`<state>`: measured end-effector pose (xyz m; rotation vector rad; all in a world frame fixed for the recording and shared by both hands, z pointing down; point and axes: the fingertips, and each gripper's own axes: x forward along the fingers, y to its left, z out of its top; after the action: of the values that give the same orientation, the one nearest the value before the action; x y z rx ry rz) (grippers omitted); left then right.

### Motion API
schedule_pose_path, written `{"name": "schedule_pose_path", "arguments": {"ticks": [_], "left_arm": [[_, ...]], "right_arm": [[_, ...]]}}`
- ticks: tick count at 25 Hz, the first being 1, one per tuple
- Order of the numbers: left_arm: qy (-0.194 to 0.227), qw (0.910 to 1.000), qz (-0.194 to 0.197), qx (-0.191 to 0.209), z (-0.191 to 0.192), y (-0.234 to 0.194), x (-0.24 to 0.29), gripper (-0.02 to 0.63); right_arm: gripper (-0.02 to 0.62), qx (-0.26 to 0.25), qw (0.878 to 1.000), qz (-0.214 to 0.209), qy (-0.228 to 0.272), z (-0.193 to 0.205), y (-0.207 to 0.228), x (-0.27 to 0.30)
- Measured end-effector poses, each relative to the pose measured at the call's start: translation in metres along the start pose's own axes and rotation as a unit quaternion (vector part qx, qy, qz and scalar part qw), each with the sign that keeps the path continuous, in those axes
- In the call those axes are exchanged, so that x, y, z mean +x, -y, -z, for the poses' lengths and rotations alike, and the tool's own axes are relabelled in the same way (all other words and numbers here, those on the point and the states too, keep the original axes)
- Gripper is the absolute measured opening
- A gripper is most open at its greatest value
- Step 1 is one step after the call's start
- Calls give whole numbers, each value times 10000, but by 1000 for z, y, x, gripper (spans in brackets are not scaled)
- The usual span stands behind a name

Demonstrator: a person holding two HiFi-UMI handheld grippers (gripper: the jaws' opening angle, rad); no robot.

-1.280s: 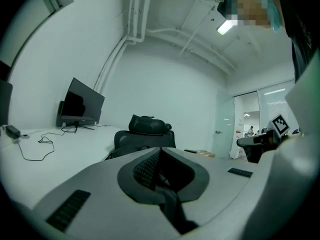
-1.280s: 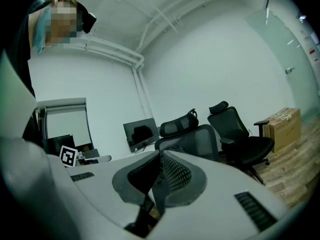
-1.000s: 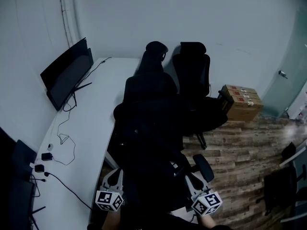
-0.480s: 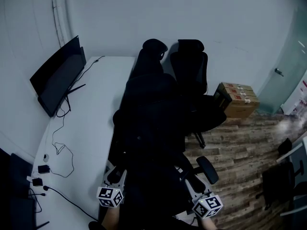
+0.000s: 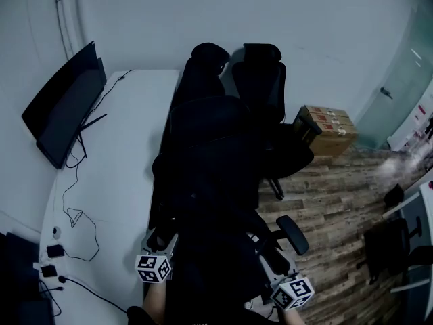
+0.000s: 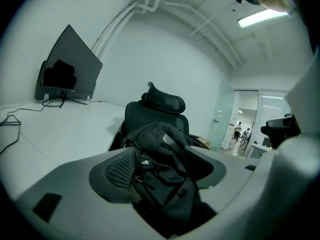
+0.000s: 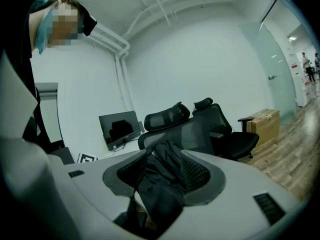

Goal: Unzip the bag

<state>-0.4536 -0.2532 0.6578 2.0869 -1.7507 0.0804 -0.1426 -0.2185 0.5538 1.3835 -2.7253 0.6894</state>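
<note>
While both jaws are opening, the left gripper (image 6: 160, 171) and the right gripper (image 7: 162, 171) stand released on either side of the bag (image 6: 167, 146). Black fabric lies between each pair of pads, but neither pair clamps it. The bag sits on the nearest office chair (image 5: 203, 124), in front of its backrest and directly ahead of the person.

On the left, the long edge of the white desk (image 5: 115, 175) runs just beside that chair, leaving little room there. The desk carries a monitor (image 5: 64, 114) by the wall and loose cables (image 5: 71, 215). Two more black chairs (image 5: 260, 80) crowd in behind the nearest one. To the right the wooden floor (image 5: 338, 202) is open out to a cardboard box (image 5: 328, 131) and a glass door (image 5: 399, 93).

The bag is black and soft, its top rumpled into folds. A strap crosses its front, where a small pale tag (image 6: 144, 160) and a metal clip (image 6: 139, 177) show. Whether the zip is open cannot be made out.
</note>
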Motion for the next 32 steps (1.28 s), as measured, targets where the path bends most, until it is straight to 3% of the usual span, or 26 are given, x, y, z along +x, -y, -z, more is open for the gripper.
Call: {"name": "schedule_pose_path", "arguments": {"ticks": [15, 21, 28, 32], "left_arm": [[-461, 9987, -45, -236, 31, -47, 71, 364], [-554, 9969, -19, -563, 42, -62, 104, 401], [-485, 9935, 552, -868, 44, -55, 133, 414], [-470, 9932, 512, -930, 42, -49, 138, 413]], "right_arm": [[201, 162, 9989, 384, -237, 17, 11, 12], [201, 356, 9964, 533, -547, 20, 10, 13], [201, 293, 9964, 577, -550, 21, 29, 5], [201, 373, 9955, 651, -578, 18, 36, -4]]}}
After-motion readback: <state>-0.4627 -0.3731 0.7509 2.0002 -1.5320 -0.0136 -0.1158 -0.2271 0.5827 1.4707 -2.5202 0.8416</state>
